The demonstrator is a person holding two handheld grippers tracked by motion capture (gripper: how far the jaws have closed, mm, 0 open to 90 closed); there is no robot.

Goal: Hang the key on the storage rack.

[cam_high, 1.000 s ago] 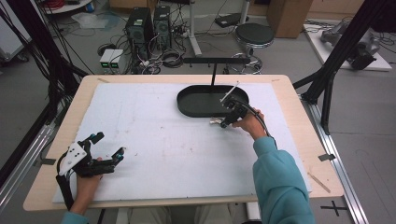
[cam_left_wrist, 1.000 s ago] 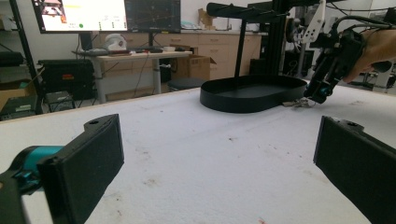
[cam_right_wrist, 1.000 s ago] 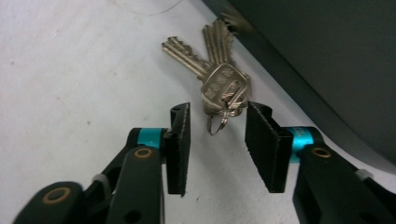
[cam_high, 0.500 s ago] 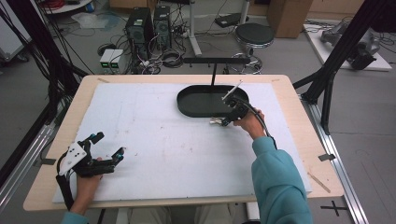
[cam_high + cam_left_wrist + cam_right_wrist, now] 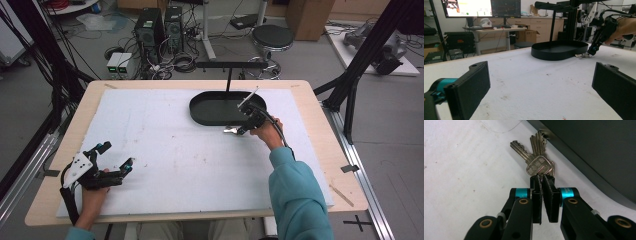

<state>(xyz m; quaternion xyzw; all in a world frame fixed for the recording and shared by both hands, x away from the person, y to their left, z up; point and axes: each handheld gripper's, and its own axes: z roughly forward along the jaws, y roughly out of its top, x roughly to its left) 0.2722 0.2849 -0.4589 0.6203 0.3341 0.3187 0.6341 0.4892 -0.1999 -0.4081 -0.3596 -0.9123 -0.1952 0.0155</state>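
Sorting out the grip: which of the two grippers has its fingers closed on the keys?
The right gripper, by the black tray, pinches the keys; the left gripper is open.

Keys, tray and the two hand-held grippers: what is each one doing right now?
Keys: flat on the white mat beside the tray, pinched at the head.
Tray: sitting on the mat, nothing visible inside.
Right hand-held gripper: jaws just closed, shut on the keys.
Left hand-held gripper: open, holding nothing.

Right gripper (image 5: 541,192) reaches forward, jaws just closed tight; left gripper (image 5: 116,159) rests low, jaws wide apart.
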